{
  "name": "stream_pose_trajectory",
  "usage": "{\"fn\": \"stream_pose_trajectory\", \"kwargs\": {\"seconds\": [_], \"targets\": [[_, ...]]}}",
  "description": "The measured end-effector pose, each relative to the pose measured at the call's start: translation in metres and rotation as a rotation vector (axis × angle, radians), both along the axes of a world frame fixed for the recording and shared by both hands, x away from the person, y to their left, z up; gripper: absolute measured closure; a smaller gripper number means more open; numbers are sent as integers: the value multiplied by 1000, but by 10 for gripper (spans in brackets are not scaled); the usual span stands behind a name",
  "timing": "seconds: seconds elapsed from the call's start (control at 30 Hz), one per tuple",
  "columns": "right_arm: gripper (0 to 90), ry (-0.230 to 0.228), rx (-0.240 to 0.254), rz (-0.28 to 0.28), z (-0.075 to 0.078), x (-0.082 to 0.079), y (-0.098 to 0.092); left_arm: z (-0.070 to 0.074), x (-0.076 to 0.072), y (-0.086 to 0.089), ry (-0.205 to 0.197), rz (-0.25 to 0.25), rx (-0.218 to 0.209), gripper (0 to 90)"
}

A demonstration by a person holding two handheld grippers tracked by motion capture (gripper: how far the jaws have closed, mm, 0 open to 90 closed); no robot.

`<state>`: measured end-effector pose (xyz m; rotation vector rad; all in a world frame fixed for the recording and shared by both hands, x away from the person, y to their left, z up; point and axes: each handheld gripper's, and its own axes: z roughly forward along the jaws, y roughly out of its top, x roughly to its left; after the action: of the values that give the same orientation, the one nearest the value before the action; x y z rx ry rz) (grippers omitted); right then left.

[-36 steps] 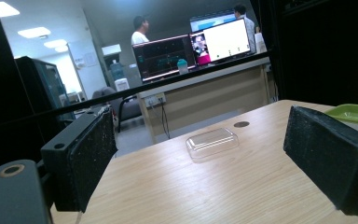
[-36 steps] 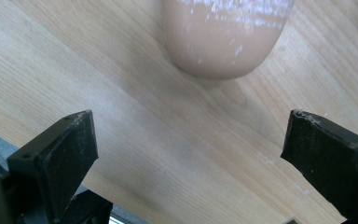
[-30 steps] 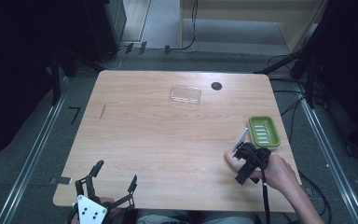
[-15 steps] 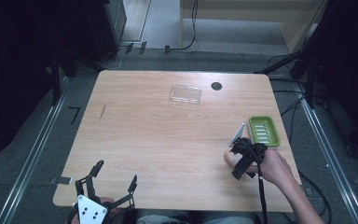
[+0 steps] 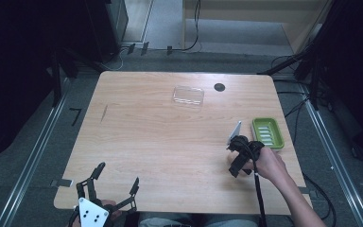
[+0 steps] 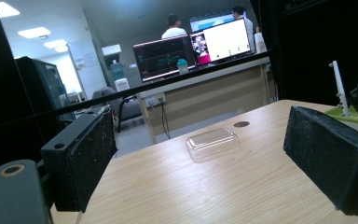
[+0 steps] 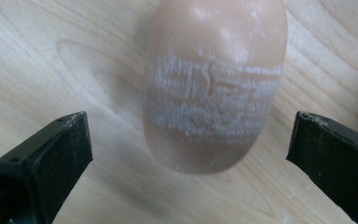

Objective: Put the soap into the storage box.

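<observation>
Two wide-spread jaws of the right gripper [image 7: 189, 154] are seen flanking a peach soap bar [image 7: 214, 88] on the table, centre frame — nothing gripped yet. The green soap dish [image 5: 267, 133] waits at right; the left gripper [image 5: 108, 187], lower left, is parked open.

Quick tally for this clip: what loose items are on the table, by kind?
Green soap dish: 1
Clear plastic lid: 1
Peach soap bar, lying between the open right gripper fingers: 1
Total: 3
</observation>
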<state>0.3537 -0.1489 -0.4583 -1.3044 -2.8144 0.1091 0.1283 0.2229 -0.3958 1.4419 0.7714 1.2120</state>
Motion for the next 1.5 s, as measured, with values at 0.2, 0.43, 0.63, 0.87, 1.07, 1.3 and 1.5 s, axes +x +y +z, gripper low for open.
{"fn": "stream_pose_trajectory", "kwargs": {"seconds": [0.2,0.43,0.63,0.87,1.07,1.3,1.5], "targets": [[0,1,0,-5,-5,6,5,0,0,0,-1,0,0,99],[0,0,-6,-13,-11,12,8,0,0,0,-1,-1,0,99],[12,-14,13,-29,-13,13,7,0,0,0,-1,-2,2,99],[143,-19,10,-32,-14,13,7,0,0,1,-3,0,0,99],[173,-20,10,-35,-14,12,7,0,0,1,-4,-1,1,99],[279,-28,14,-30,-10,12,5,0,0,1,-3,0,1,99],[327,-26,15,-37,-9,13,3,0,-1,1,-5,0,1,99]]}}
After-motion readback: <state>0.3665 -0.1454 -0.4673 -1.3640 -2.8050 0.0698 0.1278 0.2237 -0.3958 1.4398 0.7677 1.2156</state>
